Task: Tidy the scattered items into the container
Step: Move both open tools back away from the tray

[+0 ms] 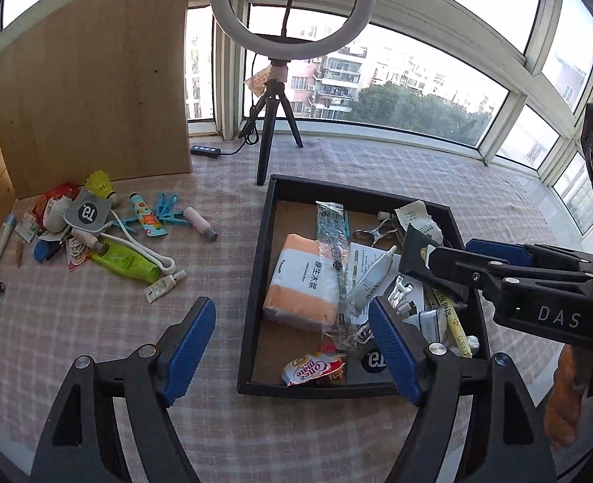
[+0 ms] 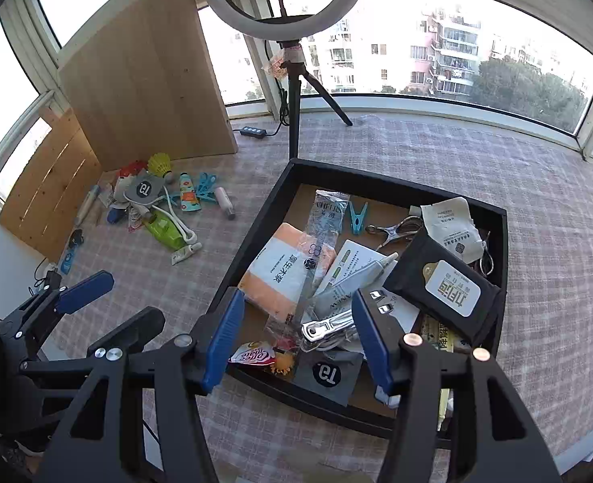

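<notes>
Tray beneath both spread, empty grippers, left and right, already holds many items; pile far left of them remains, so roughly half left.

Curved bay window, bright daylight, apartment blocks and trees outside. Checked pink cloth on tabletop. Wood panel at left. Ring light on tripod, unlit.

Pink checked cloth surface, black tray, scattered pile, tripod
</notes>
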